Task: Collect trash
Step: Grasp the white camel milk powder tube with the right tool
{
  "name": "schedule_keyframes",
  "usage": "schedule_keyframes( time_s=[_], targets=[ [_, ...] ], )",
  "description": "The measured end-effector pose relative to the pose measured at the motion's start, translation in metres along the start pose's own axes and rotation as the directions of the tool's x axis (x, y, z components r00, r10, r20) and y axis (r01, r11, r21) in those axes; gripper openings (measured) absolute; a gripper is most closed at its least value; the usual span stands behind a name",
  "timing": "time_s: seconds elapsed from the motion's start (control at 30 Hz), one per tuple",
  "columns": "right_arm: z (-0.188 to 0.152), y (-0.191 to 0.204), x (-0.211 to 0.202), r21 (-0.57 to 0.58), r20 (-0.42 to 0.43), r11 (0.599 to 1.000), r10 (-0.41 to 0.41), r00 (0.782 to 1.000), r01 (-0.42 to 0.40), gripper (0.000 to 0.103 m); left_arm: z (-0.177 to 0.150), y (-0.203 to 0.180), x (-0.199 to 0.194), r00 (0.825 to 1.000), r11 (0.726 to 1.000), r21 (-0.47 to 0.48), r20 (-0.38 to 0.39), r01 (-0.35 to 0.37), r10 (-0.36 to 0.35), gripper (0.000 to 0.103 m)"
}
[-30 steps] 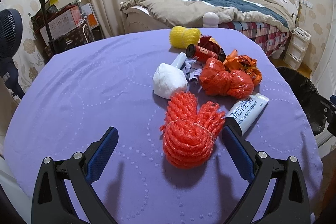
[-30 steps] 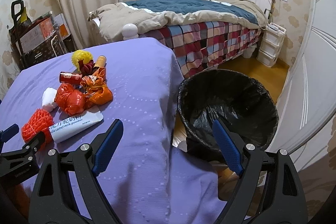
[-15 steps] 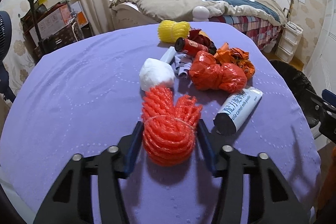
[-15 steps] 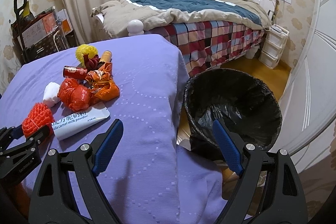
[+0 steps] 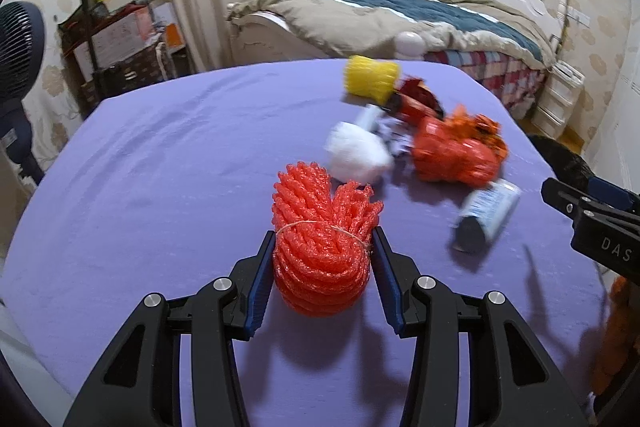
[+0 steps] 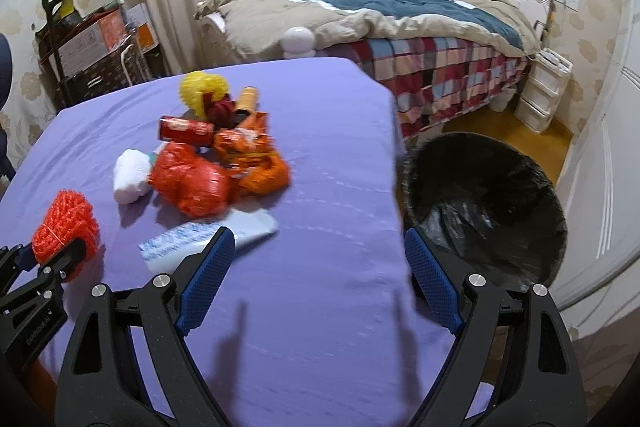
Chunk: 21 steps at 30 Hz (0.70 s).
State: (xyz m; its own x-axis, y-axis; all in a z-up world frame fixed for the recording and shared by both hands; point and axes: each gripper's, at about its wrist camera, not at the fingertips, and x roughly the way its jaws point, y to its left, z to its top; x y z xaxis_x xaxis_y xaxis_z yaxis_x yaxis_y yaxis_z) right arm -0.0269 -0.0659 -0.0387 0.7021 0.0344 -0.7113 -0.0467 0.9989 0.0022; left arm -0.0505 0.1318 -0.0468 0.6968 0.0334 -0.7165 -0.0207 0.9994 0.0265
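Grip comes first: at lower centre our left tool [image 5: 323, 269] has just been closing and now clamps the red foam-net bundle [image 5: 322, 243] on the purple-clothed surface [image 5: 160, 187]. Rightward, our right tool [image 6: 316, 279] gapes empty; we should lift steadily toward the black-lined bin [image 6: 486, 211] at right.

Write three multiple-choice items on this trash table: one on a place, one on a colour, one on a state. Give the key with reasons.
1. Where is the bin?
A. on the table
B. on the floor beside the table
C. on the bed

2. What colour is the foam net bundle between the left gripper's fingers?
A. yellow
B. white
C. red-orange

3. How is the right gripper?
A. open, nothing between its fingers
B. shut on the tube
C. shut on a can

Key: 1 B, it stands on the floor past the purple cloth's edge; 2 C, the bundle is red-orange; 3 A, its fingers stand wide apart over bare cloth.
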Motion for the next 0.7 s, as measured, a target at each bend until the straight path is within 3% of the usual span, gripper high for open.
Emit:
schedule_keyframes(
  time_s=[0.2, 0.37, 0.7],
  targets=[
    [0.009, 0.035, 0.020, -0.029, -0.038, 0.999, 0.023, 0.999, -0.024, 0.085, 0.003, 0.035, 0.006, 0.997, 0.997, -0.030, 0.011, -0.073, 0.073, 0.046],
    [0.009, 0.058, 0.038, -0.073, -0.084, 0.997, 0.005, 0.996, -0.011, 0.085, 0.003, 0.057, 0.020, 0.997, 0.994, -0.082, -0.024, -0.078, 0.077, 0.046],
    [0.000, 0.042, 0.036, -0.064, -0.112, 0.998, -0.033, 0.993, 0.026, 0.085, 0.006, 0.057, 0.027, 0.998, 0.995, -0.087, -0.027, -0.058, 0.055, 0.046]
  ],
)
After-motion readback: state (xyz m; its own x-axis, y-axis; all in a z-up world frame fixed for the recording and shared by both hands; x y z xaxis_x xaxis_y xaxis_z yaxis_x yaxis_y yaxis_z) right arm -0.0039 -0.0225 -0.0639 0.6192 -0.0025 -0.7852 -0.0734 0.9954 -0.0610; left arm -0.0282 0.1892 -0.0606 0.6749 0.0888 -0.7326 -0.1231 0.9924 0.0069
